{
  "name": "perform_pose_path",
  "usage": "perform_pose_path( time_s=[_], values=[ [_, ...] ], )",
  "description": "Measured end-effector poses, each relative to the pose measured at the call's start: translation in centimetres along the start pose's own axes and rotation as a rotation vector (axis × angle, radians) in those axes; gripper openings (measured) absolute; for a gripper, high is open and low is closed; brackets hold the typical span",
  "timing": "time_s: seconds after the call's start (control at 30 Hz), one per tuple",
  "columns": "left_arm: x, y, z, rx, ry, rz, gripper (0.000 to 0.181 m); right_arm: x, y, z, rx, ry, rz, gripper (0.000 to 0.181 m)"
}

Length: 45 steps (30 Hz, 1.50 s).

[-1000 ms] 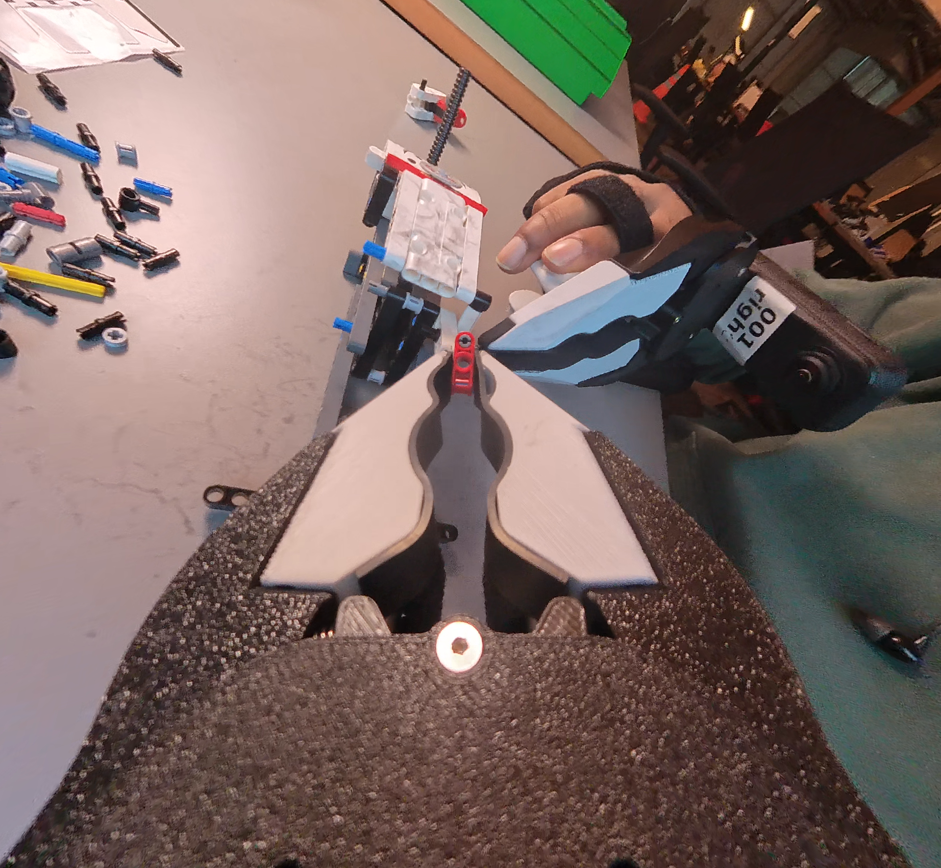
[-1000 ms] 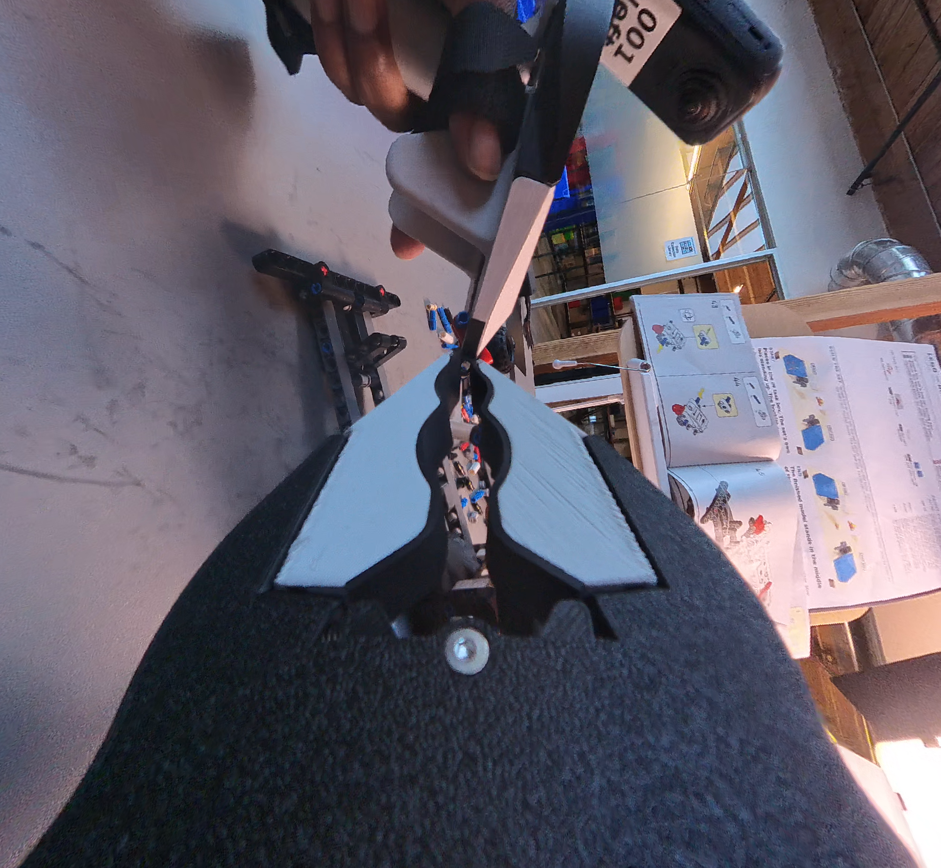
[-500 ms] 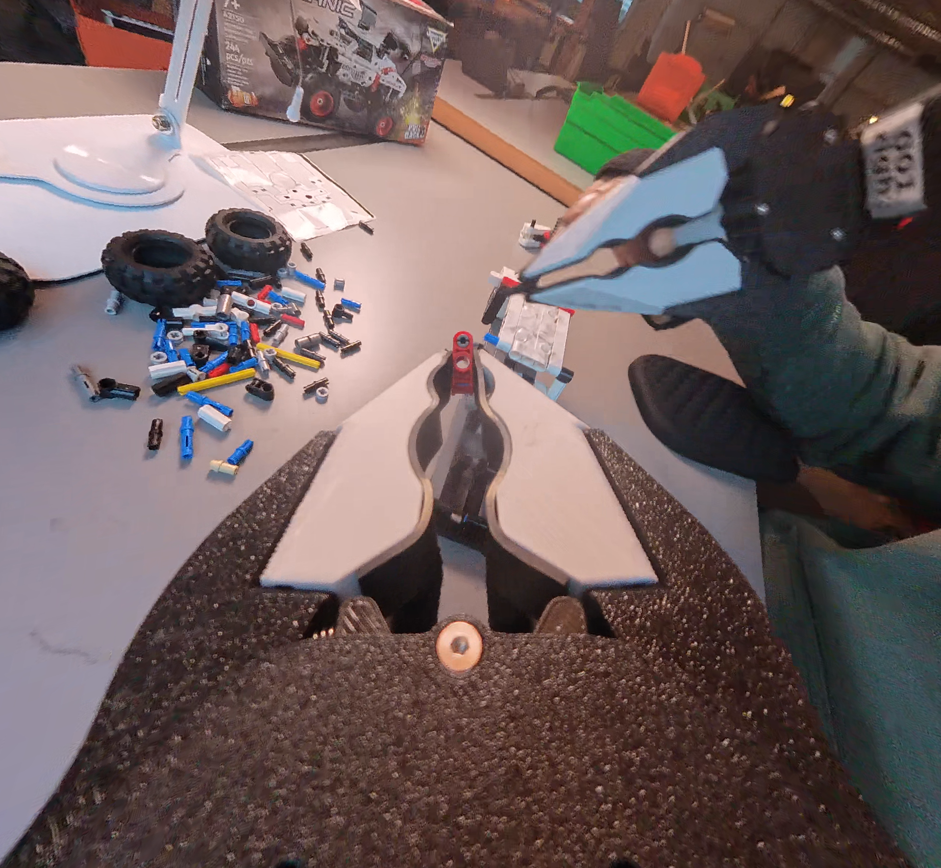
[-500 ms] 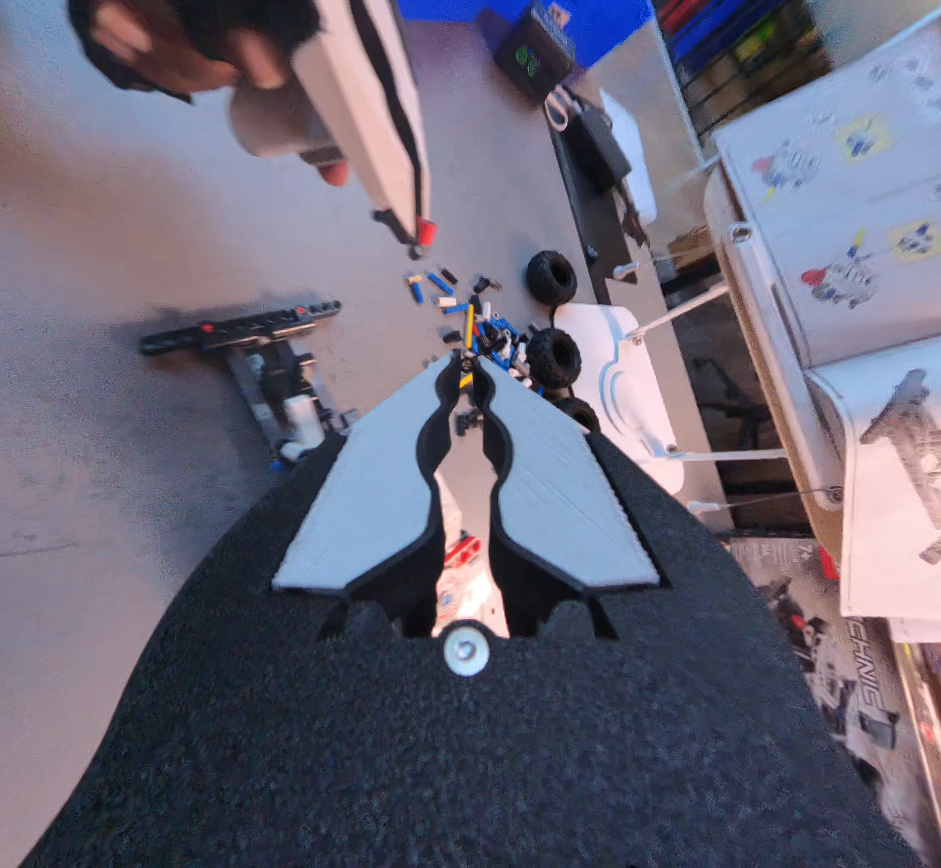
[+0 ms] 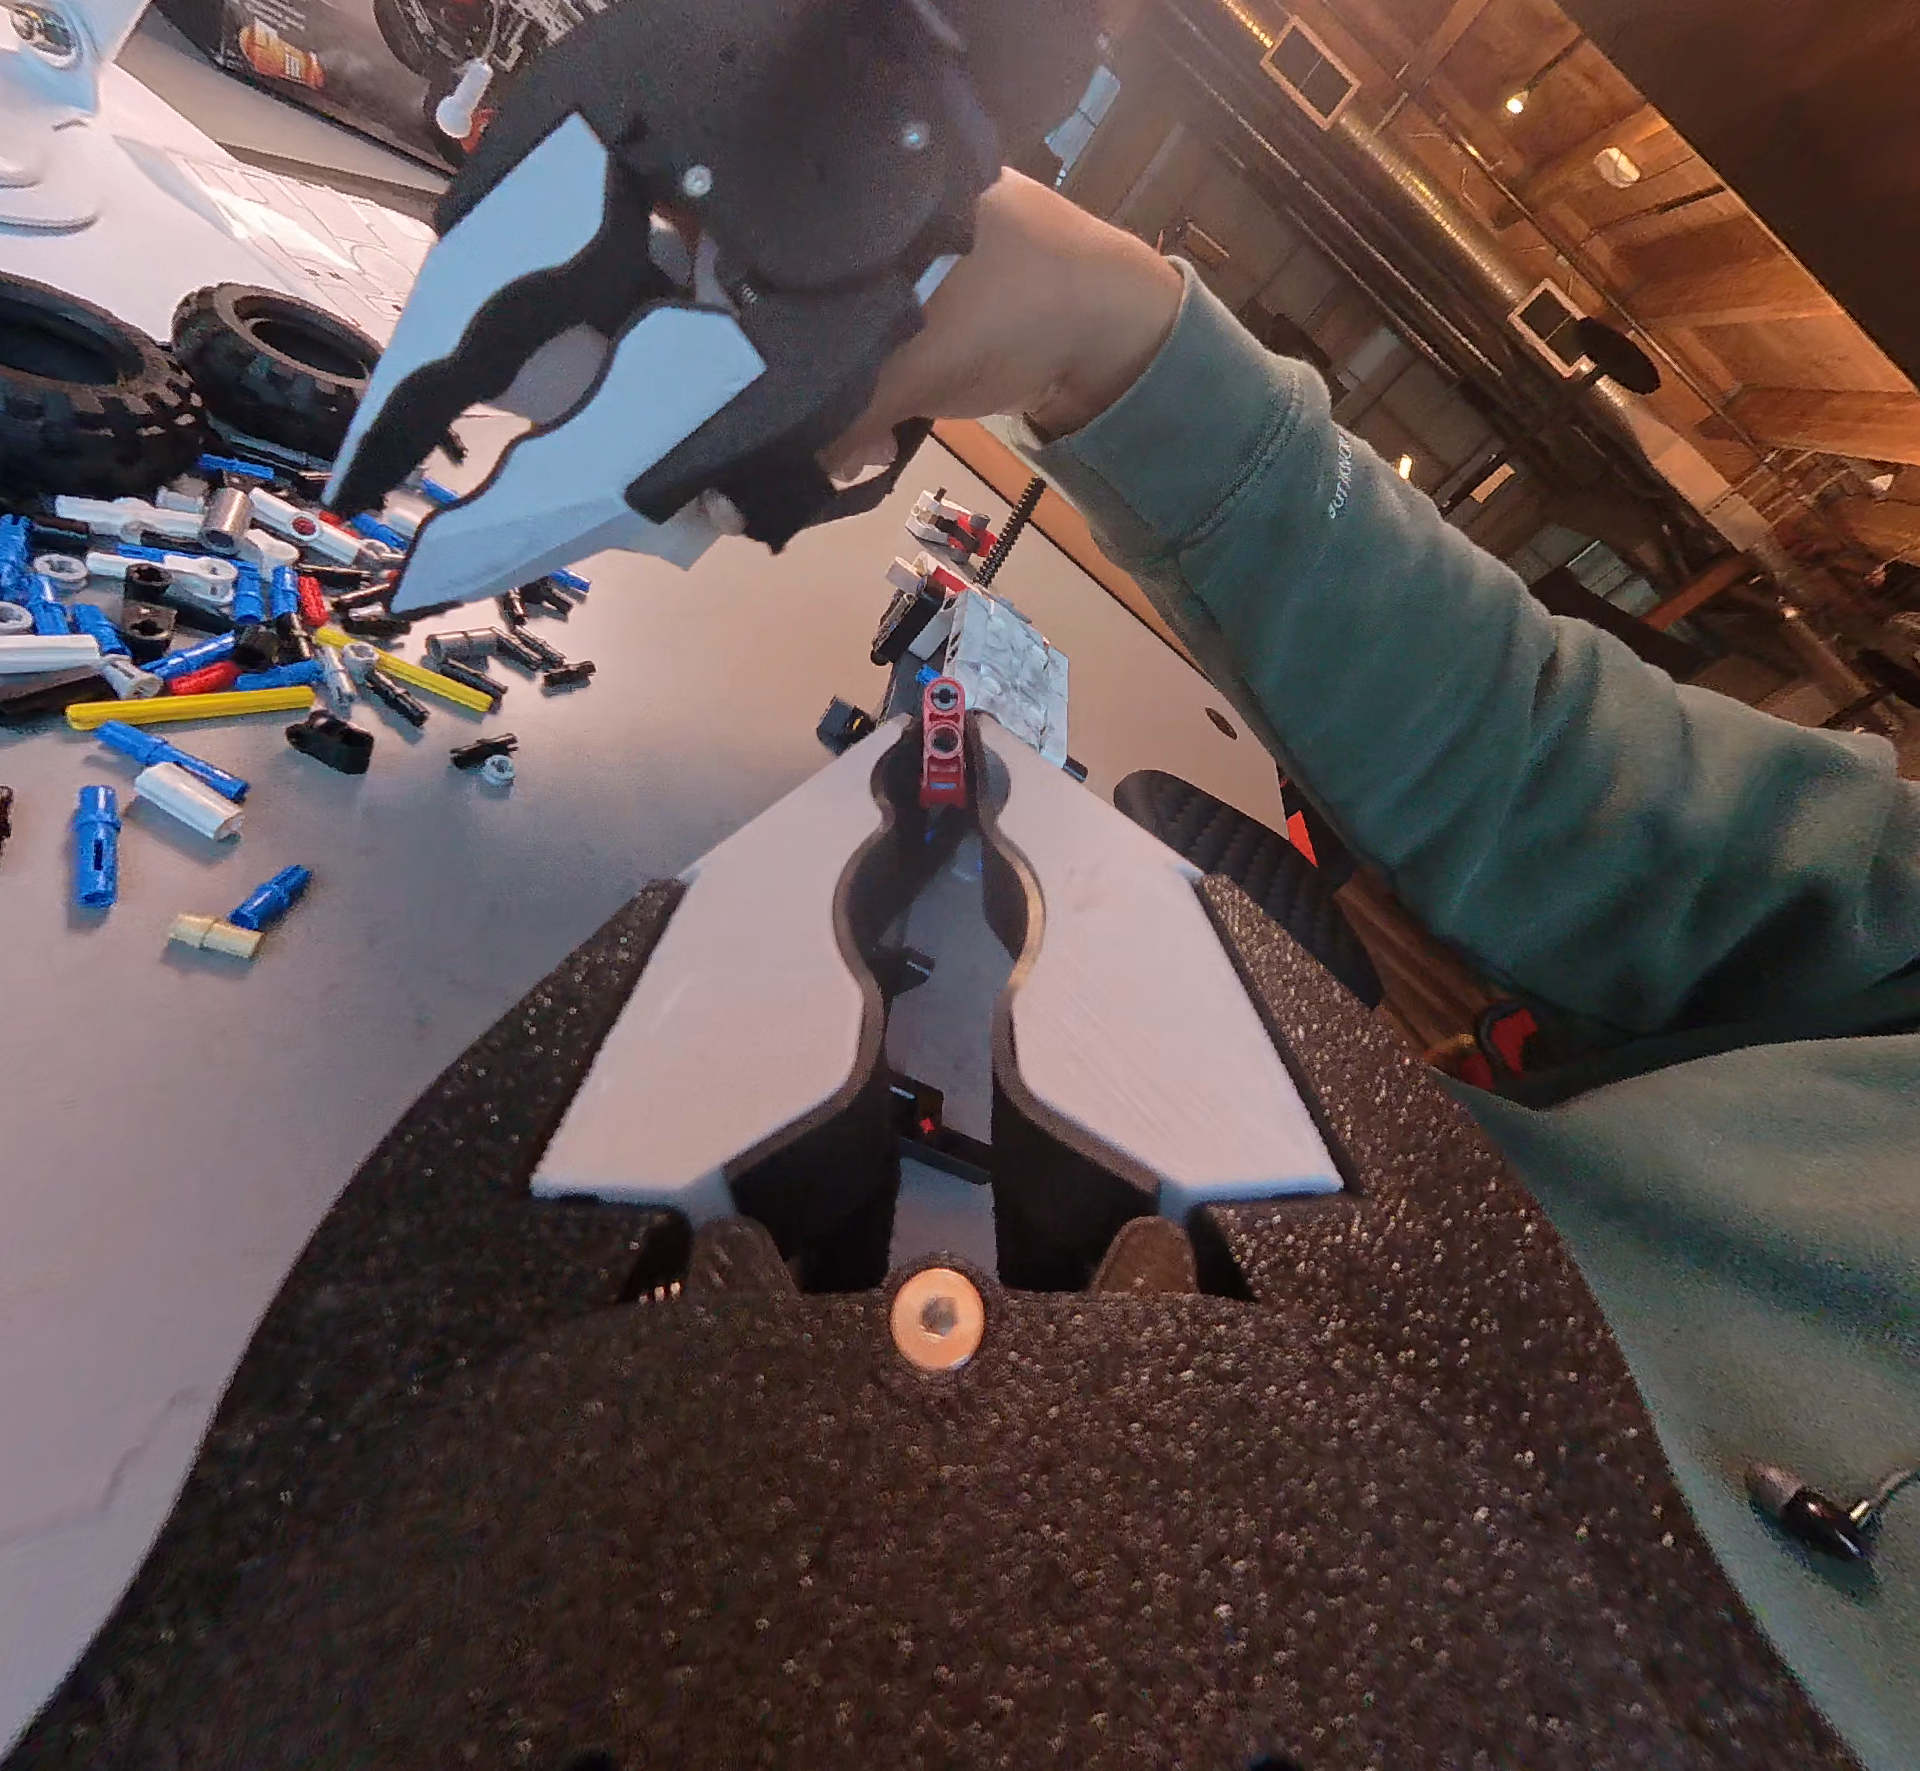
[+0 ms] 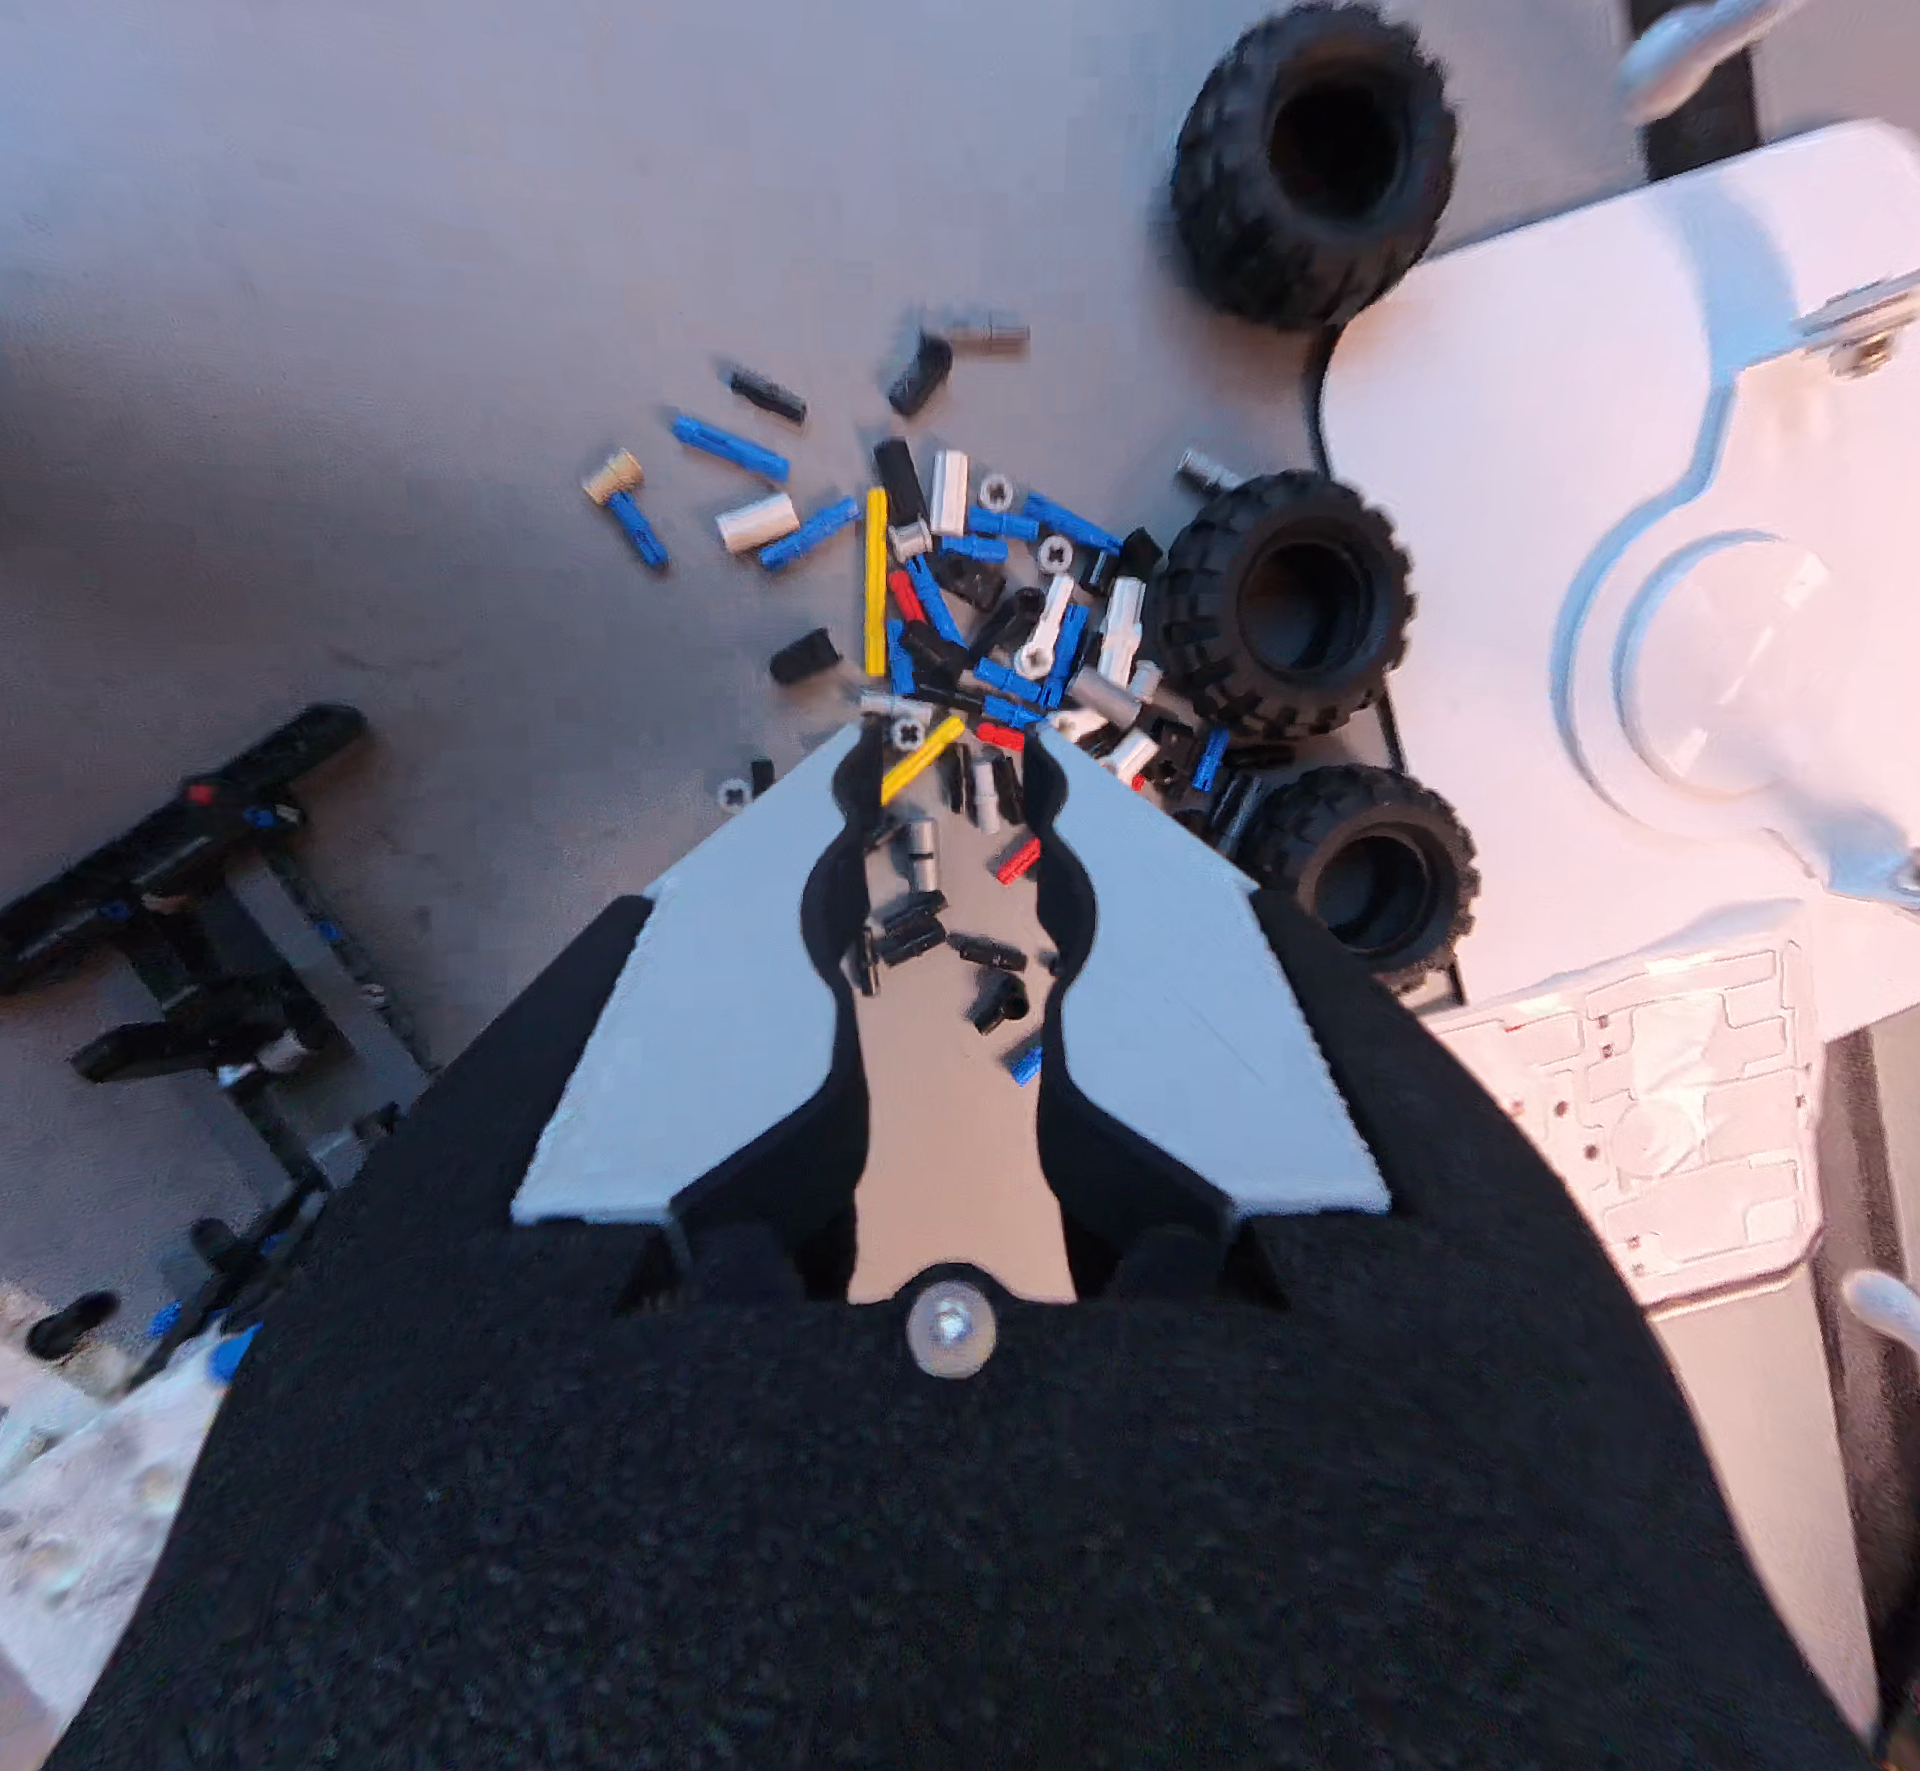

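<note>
Right wrist view: blurred, perhaps pin-like loose pieces (image 6: 966,620).

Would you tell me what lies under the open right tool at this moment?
Under the right tool lies a loose pile of small parts on the grey table, with black tyres beside it. Anything beneath the tool's body is covered.

The left gripper (image 5: 945,755) clamps a small red two-hole connector (image 5: 943,742). The right gripper (image 5: 390,558) hovers, jaws parted, above the loose-parts pile (image 5: 208,609).
</note>
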<state>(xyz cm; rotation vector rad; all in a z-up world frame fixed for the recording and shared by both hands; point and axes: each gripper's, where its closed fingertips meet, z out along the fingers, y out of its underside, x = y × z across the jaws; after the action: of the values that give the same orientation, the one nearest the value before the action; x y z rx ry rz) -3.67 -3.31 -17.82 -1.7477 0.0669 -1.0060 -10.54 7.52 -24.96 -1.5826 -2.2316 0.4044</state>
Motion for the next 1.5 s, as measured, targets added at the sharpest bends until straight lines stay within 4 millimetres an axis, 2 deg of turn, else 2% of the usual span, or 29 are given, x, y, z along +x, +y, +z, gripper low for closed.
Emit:
perform_pose_path(
  time_s=[0.07, 0.13, 0.17, 0.23, 0.3, 0.4, 0.53, 0.73, 0.9, 1.27, 1.5],
  values=[
    [0.2, -0.2, -0.2, 0.015, 0.018, -0.008, 0.007, -0.9, -3.0, -3.3, 0.194, 0.012, -0.016, 0.027],
    [0.6, -0.5, -0.3, 0.032, 0.053, -0.031, 0.007, -3.5, -5.4, -7.7, 0.405, -0.031, -0.039, 0.029],
    [0.9, -0.6, -0.3, 0.04, 0.079, -0.045, 0.007, -5.4, -6.0, -9.9, 0.495, -0.077, -0.072, 0.032],
    [1.9, -0.8, -0.3, 0.059, 0.159, -0.088, 0.007, -9.5, -5.7, -13.5, 0.641, -0.133, -0.175, 0.035],
    [2.8, -1.2, -0.4, 0.094, 0.232, -0.131, 0.007, -12.4, -4.0, -14.7, 0.705, -0.074, -0.285, 0.036],
    [4.2, -1.5, -0.3, 0.119, 0.33, -0.172, 0.007, -13.7, -1.5, -14.6, 0.761, 0.167, -0.386, 0.029],
    [5.3, -1.1, 0.2, 0.111, 0.391, -0.178, 0.007, -13.1, -0.1, -14.5, 0.861, 0.397, -0.389, 0.02],
    [6.2, -0.4, 0.9, 0.082, 0.434, -0.198, 0.007, -13.8, -0.7, -14.3, 0.894, 0.464, -0.436, 0.01],
    [6.2, -0.7, 0.7, 0.1, 0.456, -0.231, 0.007, -13.4, -0.8, -14.4, 0.902, 0.519, -0.43, 0.009],
    [7.0, -1.2, 0.1, 0.092, 0.481, -0.208, 0.012, -14.2, -0.7, -15.0, 0.935, 0.482, -0.457, 0.006],
    [7.2, -0.3, 0.5, 0.031, 0.421, -0.129, 0.006, -14.6, -0.6, -14.7, 0.912, 0.496, -0.502, 0.005]
  ],
)
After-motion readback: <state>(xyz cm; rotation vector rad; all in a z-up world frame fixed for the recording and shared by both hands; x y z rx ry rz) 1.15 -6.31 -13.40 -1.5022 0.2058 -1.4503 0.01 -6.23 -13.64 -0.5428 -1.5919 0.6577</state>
